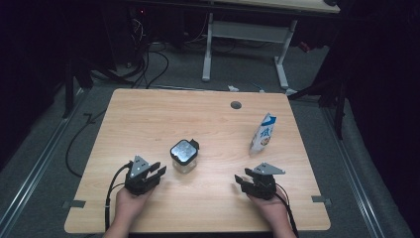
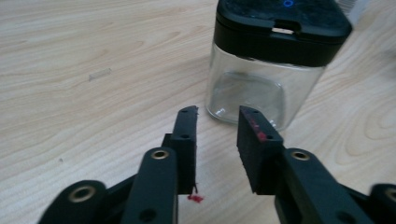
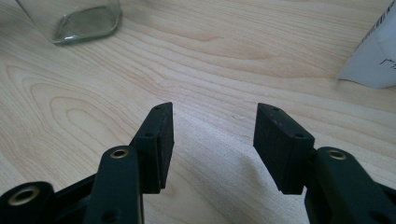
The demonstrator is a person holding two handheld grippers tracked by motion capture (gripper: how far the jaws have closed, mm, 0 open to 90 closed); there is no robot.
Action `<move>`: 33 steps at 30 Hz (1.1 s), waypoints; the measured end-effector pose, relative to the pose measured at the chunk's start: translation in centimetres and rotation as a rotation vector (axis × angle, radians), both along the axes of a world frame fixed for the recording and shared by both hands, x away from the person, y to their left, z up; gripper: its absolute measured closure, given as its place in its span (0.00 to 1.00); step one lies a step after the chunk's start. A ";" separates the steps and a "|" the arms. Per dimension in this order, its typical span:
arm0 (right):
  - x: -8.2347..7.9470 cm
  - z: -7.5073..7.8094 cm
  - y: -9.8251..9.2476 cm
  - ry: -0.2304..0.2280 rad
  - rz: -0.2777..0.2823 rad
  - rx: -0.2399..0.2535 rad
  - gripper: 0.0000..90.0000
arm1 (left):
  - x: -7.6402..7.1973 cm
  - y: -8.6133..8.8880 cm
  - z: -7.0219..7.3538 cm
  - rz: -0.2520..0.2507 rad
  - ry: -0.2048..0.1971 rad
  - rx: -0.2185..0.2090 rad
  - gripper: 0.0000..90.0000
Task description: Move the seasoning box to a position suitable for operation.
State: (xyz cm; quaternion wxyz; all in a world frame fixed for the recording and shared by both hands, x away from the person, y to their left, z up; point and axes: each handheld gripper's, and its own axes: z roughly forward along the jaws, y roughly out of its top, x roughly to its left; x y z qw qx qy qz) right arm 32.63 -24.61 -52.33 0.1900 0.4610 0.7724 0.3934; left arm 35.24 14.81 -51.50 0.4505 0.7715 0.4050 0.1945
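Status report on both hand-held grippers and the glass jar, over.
Left hand-held gripper open, empty, aimed at the clear glass jar with black lid. Right hand-held gripper open, empty. Jar upright, untouched. Path clear.

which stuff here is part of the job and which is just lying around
In the job:
- clear square glass jar with black lid
- left gripper, open, aimed at it
- right gripper, open

Lying about:
- white and blue milk carton
- round grey grommet in the wooden table
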 end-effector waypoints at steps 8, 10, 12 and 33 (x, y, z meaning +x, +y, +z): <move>0.0 0.2 0.4 -0.015 0.001 -0.014 0.54 | 1.2 -0.4 -0.2 0.034 0.013 0.014 0.90; 0.0 0.2 0.3 -0.014 -0.001 -0.013 0.55 | 1.6 -0.5 -0.1 0.036 0.014 0.010 0.94; 0.0 0.2 0.3 -0.011 -0.004 -0.009 0.55 | 2.1 -0.6 -0.1 0.043 0.009 0.018 0.96; 0.1 0.0 0.3 0.002 0.000 -0.032 0.54 | 6.2 -2.1 0.9 0.038 -0.007 -0.017 1.00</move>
